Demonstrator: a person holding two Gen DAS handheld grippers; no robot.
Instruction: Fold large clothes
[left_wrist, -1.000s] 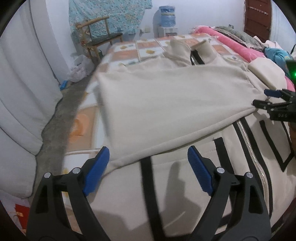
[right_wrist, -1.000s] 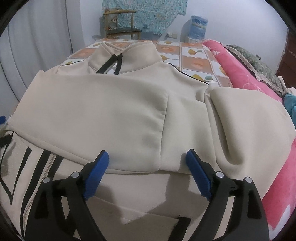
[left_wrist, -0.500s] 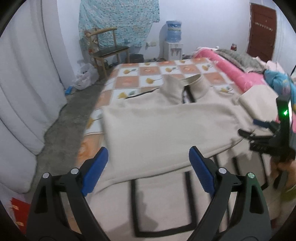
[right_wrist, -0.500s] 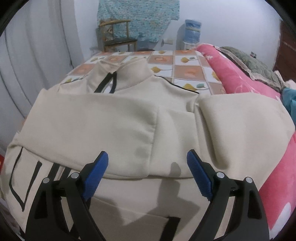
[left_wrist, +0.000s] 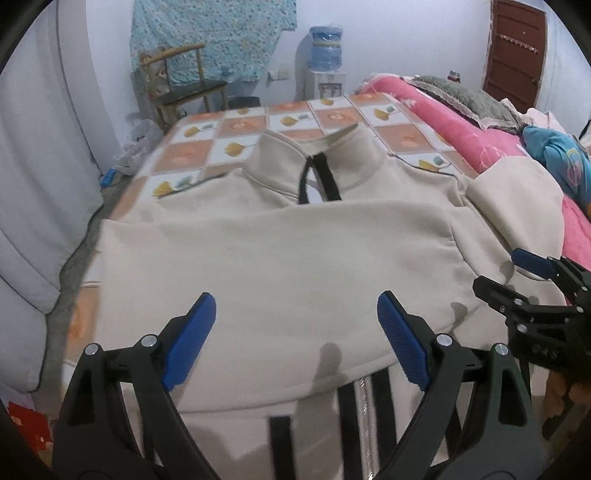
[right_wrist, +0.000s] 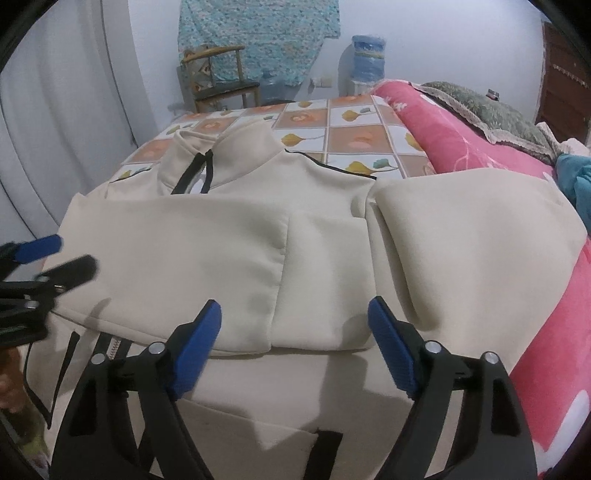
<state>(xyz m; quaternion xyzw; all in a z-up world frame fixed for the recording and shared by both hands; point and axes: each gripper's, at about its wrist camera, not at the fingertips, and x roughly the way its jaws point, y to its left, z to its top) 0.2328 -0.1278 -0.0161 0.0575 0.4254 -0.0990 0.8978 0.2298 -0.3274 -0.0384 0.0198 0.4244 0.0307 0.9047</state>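
Note:
A cream jacket (left_wrist: 280, 266) with a black zip and black stripes lies front up on the bed, collar (left_wrist: 314, 162) at the far end. Both sleeves are folded across its chest (right_wrist: 229, 251). My left gripper (left_wrist: 295, 299) hovers open over the folded sleeve's near edge, above the zip (left_wrist: 365, 406), nothing between its blue pads. My right gripper (right_wrist: 294, 302) hangs over the sleeve's cuff end; its jaws are closing, and the pads press on nothing. Each gripper shows in the other's view: the right gripper (left_wrist: 517, 273) at the right edge, the left gripper (right_wrist: 55, 254) at the left edge.
The bed has a checkered orange sheet (left_wrist: 258, 125). A pink blanket (right_wrist: 461, 147) and a blue cloth (left_wrist: 561, 158) lie along the right side. White curtains (left_wrist: 37, 147) hang at the left. A wooden chair (left_wrist: 184, 85) and a water dispenser (left_wrist: 325, 48) stand by the far wall.
My left gripper has slid right along the jacket, from its left edge to the middle above the zip, and now shows in the right wrist view. The right gripper's jaws have narrowed slightly.

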